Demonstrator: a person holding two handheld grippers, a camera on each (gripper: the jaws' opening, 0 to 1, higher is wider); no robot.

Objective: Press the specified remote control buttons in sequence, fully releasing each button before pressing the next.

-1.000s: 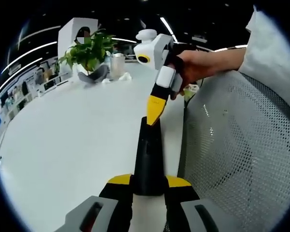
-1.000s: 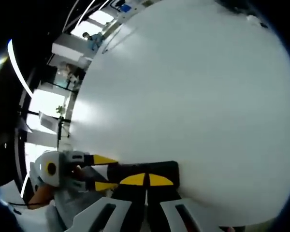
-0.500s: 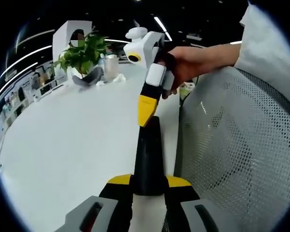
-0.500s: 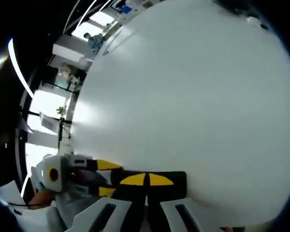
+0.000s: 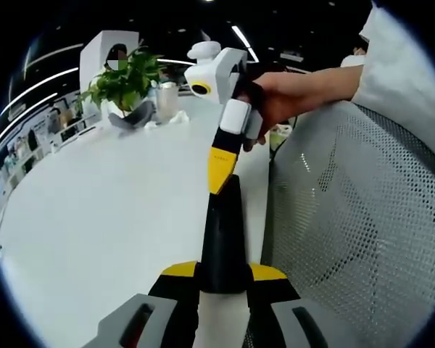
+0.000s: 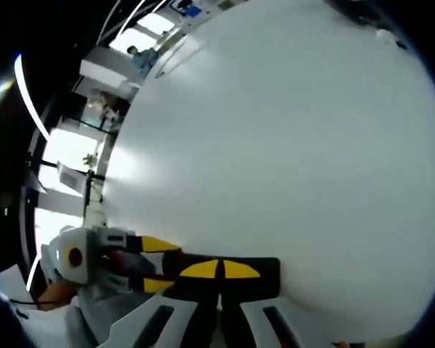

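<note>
The left gripper (image 5: 222,272) clamped the black remote (image 5: 222,232) at lower centre of the left gripper view, holding it off the white table (image 5: 101,210). The right gripper (image 5: 219,168), jaws closed and empty, met the remote's far end at centre; its own view showed the remote (image 6: 264,275) at bottom. A good press would go straight down, then lift fully clear. No writing was legible.

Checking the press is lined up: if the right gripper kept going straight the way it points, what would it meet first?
Most likely the black remote control, which the left gripper clamps. In the left gripper view the right gripper has its yellow tip at the remote's far end; contact or a small gap is unclear.
</note>
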